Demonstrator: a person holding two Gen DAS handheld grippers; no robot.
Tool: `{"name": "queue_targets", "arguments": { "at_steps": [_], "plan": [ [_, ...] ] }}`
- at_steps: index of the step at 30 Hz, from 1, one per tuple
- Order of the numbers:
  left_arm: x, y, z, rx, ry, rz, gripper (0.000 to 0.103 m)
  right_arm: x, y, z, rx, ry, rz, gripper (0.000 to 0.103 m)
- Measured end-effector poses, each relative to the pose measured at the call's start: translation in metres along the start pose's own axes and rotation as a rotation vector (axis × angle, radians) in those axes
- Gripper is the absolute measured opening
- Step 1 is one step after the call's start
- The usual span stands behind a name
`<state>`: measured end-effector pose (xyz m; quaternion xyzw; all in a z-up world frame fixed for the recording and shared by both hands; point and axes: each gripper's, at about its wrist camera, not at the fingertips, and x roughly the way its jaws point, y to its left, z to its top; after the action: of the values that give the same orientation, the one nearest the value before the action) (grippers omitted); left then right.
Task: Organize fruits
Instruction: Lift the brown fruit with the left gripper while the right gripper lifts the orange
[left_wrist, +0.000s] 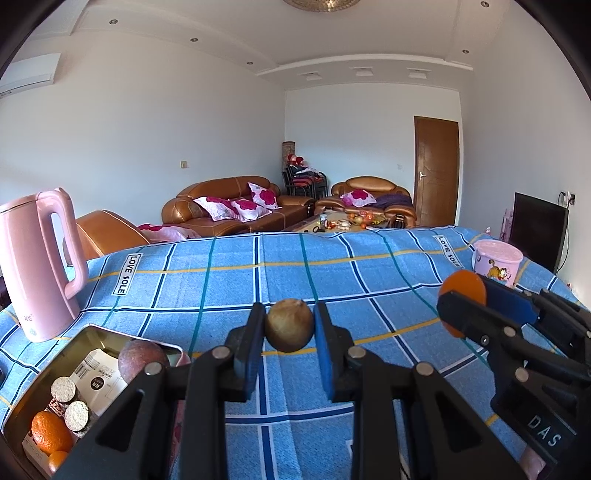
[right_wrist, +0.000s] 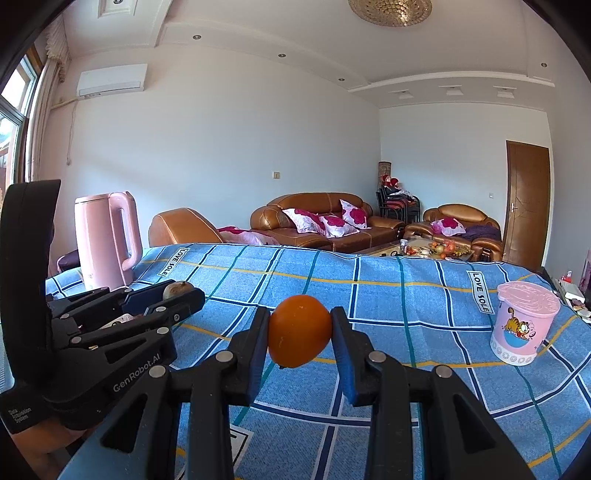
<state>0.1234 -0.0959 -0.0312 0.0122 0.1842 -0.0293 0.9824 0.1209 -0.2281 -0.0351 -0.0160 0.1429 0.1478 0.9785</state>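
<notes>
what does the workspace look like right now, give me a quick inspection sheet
surface: table under a blue checked cloth.
job's things: brown fruit in the left gripper; orange in the right gripper; tin at near left holds a reddish fruit, an orange fruit, round cakes and packets.
clutter: pink kettle at left, pink lidded cup at right.
grippers: both shut on fruit, held above the cloth.
cables: nothing seen on the table.
surroundings: brown sofas, wooden door.
</notes>
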Motion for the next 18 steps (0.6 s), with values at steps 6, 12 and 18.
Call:
{"name": "queue_targets", "arguments": {
  "at_steps": [6, 12, 18],
  "plan": [
    [-0.002, 0.003, -0.001, -0.013, 0.009, -0.009, 0.027, -0.003, 0.002, 0.000, -0.004, -0.002, 0.003, 0.035],
    [-0.010, 0.005, -0.004, -0.012, 0.004, -0.013, 0.027, -0.005, 0.007, -0.001, -0.014, 0.002, 0.005, 0.035],
    [-0.019, 0.011, -0.007, -0.026, 0.008, -0.018, 0.027, -0.008, 0.013, -0.002, -0.018, 0.007, 0.015, 0.035]
  ]
}}
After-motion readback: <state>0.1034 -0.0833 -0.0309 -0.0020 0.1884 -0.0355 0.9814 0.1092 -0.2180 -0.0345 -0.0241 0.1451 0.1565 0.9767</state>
